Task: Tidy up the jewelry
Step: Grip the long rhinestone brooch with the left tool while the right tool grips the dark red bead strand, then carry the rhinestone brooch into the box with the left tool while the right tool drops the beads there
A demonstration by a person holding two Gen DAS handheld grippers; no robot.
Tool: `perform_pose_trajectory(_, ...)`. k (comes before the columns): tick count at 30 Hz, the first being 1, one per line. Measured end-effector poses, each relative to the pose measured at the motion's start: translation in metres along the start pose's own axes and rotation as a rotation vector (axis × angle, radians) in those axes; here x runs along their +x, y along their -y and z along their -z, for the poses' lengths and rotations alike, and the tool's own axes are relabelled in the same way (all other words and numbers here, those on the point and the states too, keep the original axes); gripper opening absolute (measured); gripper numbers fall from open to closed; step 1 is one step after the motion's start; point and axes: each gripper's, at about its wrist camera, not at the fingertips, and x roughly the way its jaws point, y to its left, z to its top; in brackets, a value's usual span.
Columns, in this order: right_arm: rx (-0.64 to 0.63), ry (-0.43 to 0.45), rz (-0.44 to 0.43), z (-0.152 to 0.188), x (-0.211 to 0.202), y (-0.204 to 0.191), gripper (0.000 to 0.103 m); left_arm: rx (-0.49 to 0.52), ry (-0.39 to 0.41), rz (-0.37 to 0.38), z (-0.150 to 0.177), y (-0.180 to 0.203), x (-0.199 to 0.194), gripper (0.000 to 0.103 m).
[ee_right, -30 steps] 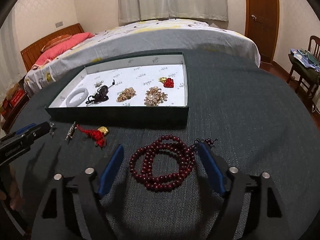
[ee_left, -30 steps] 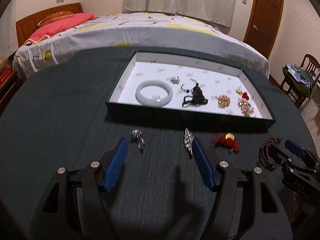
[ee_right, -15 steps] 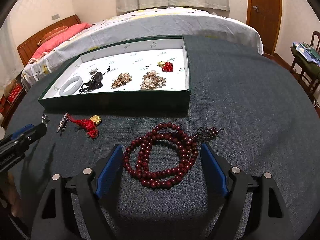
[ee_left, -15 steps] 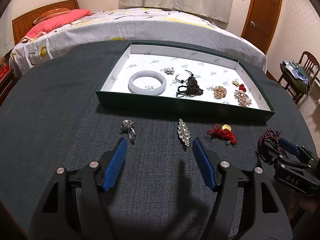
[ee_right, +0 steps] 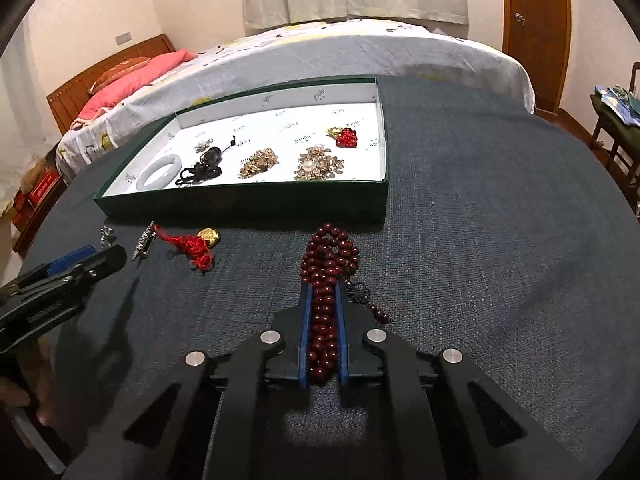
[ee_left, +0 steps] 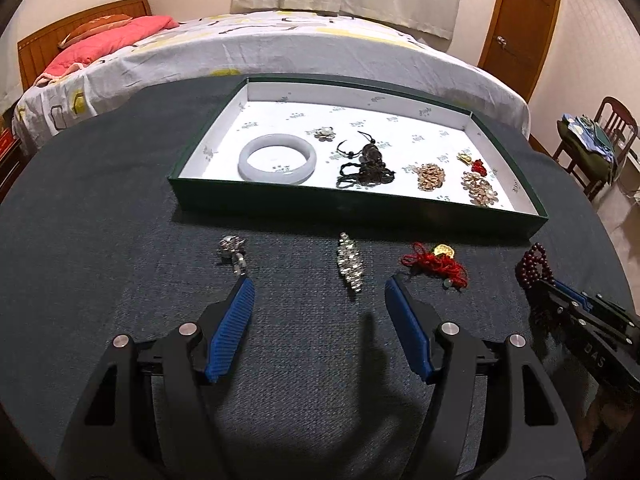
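The right claw (ee_right: 323, 292) has its ribbed blue pads clamped on the bunched-up strand of glossy dark-red beads (ee_right: 326, 264) on the nubby dark desk (ee_right: 480, 240) near the green box (ee_right: 248, 202), while the left claw (ee_left: 318, 296) hangs wide over a sparkly oblong brooch (ee_left: 350, 266).

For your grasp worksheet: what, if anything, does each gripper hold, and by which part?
The right gripper is shut on the red bead necklace, pinching its bunched strands across the middle. The left gripper is open, holding nothing.
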Motion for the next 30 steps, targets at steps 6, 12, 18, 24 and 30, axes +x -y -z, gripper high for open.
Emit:
perform_pose_trajectory(6,0.018,0.017,-0.021,-0.003,-0.005,0.004,0.011,0.018,-0.012,0.004,-0.004,0.009,0.011,0.058)
perform_pose_trajectory(12,0.04,0.014,-0.041,-0.003,-0.004,0.009,0.011,0.026,-0.037,0.014,-0.009,0.013,0.025,0.044)
perform_pose_trajectory(18,0.057,0.017,-0.057,-0.003,-0.003,0.011,0.011,0.058,-0.03,0.02,-0.011,0.011,0.029,0.016)
perform_pose_trajectory(24,0.068,0.013,-0.068,-0.003,-0.002,0.011,0.011,0.092,-0.023,0.041,-0.006,0.012,0.025,0.013)
perform_pose_trajectory(30,0.059,0.03,-0.069,-0.004,-0.005,0.008,0.011,0.085,-0.02,0.05,-0.005,0.011,0.018,0.013)
